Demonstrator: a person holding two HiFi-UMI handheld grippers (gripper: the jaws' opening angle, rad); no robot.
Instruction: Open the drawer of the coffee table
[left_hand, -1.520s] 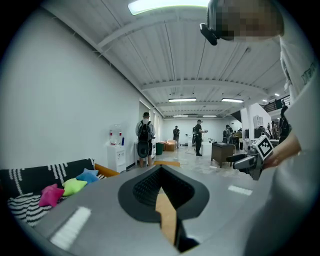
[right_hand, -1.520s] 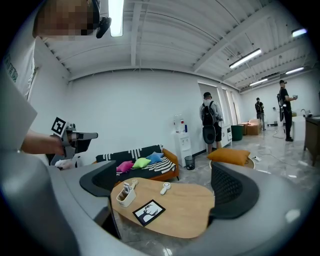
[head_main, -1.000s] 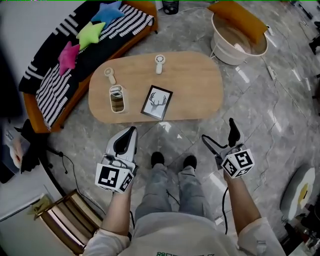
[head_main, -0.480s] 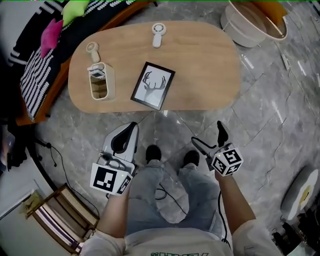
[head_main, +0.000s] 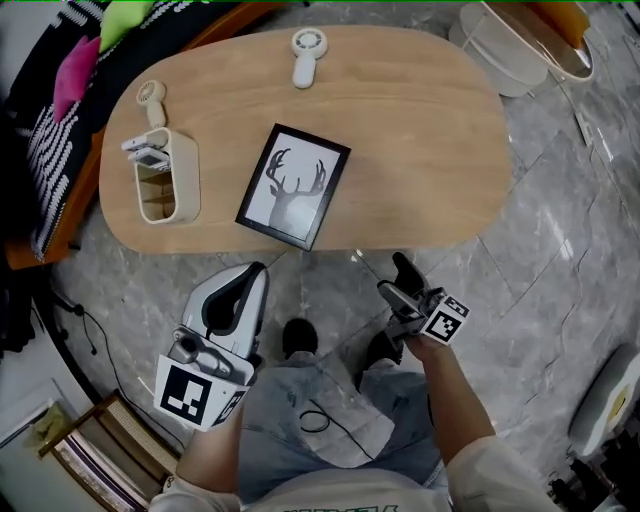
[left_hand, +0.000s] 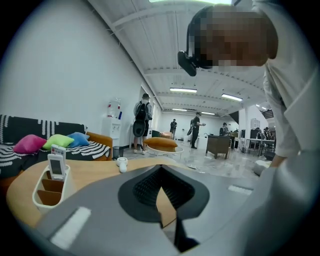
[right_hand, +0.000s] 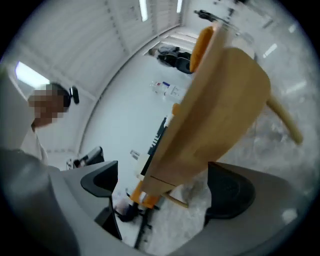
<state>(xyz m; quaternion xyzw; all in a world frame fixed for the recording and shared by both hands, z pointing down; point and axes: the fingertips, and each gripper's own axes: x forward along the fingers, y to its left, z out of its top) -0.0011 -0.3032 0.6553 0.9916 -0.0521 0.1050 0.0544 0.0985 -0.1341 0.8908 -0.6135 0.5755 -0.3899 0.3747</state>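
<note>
The person stands at the near long edge of the bench (head_main: 420, 150); the top hides the drawer from above, so both tools are carried low, below the rim. In the right gripper view a seamed wooden panel under the top looks to be the drawer (right_hand: 160, 175); it appears shut, though I cannot be sure of the seam.

The right tool (head_main: 397, 280) sits just short of that edge, rolled onto its side; its jaws stand wide apart with nothing in them, and the panel shows in the gap beyond them. I take this as lining up to pinch the front's lip.

The left tool (head_main: 250, 280) is held back beside the left leg, jaws closed together and empty; it seems kept clear as the idle one.

A frame (head_main: 293, 187), a caddy (head_main: 165, 175) and a small fan (head_main: 307, 50) lie on top; the pull should therefore be level and gentle, since a jerk could shake them.
</note>
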